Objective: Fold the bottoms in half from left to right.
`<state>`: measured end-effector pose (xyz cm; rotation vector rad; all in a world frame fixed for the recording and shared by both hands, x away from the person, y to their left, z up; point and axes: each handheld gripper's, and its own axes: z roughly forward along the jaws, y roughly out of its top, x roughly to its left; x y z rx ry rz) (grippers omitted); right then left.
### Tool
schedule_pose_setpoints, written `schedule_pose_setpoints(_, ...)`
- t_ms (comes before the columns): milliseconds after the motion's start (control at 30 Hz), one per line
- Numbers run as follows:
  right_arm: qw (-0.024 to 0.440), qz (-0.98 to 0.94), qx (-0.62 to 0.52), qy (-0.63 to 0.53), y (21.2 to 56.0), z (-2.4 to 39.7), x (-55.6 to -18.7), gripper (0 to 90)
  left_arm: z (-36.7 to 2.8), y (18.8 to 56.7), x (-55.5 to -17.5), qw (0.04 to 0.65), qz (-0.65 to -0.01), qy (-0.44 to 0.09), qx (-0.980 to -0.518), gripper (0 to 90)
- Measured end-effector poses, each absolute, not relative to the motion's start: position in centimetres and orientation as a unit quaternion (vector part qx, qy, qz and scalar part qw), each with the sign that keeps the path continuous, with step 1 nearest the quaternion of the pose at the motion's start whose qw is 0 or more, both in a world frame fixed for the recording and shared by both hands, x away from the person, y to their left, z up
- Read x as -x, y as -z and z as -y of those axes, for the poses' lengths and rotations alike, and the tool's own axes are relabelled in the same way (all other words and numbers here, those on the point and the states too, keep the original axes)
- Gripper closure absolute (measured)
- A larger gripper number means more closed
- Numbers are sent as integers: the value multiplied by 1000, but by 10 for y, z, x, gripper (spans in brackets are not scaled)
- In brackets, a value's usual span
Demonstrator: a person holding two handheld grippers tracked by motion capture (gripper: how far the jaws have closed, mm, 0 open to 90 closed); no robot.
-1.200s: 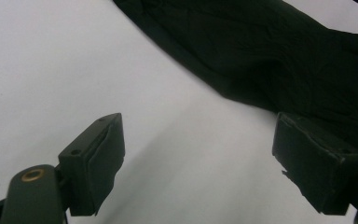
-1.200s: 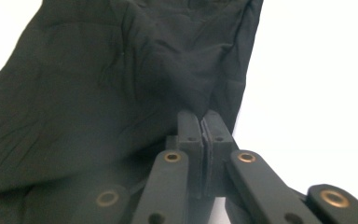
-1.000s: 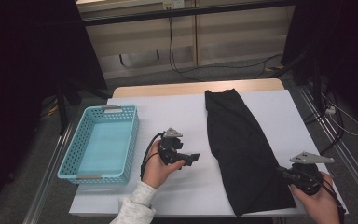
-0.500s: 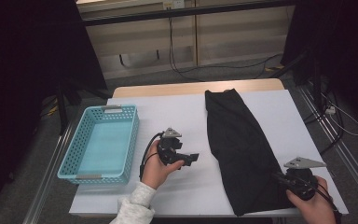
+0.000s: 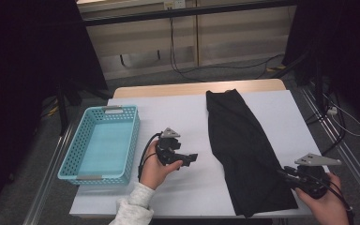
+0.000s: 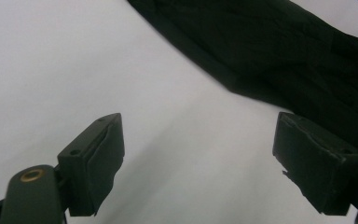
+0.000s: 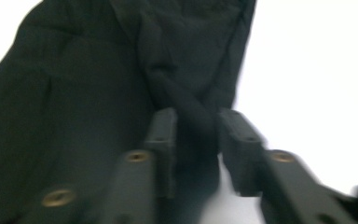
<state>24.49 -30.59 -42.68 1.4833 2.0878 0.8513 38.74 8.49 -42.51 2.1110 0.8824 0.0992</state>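
right gripper (image 5: pixel 283 174) at black cloth (image 5: pixel 243 145) near corner, jaws just parting, fold between, unpinched; left gripper (image 5: pixel 192 158) spread, idle over worktop (image 5: pixel 178 108).

High view overlooks table (image 5: pixel 187 108), gripper views close, sharing black cloth (image 5: pixel 243 145)

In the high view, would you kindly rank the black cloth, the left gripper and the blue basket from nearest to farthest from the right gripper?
From the right gripper, at the table's near right corner:
1. Black cloth: right at the jaws, which have just been opening with a fold between them.
2. Left gripper: mid-table, left of the cloth.
3. Blue basket: far left edge.
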Motion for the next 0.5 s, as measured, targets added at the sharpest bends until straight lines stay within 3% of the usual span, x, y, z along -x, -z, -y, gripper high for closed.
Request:
schedule_pose_setpoints(133, 232, -752, -532, -312, 424, 296, -257, 466, -91, 426, -387, 408, -355, -43, -840, 160)
schedule_pose_setpoints(500, 229, -754, -519, -331, 428, 260, -307, 287, -105, 426, -383, 405, -364, -47, -837, 141)
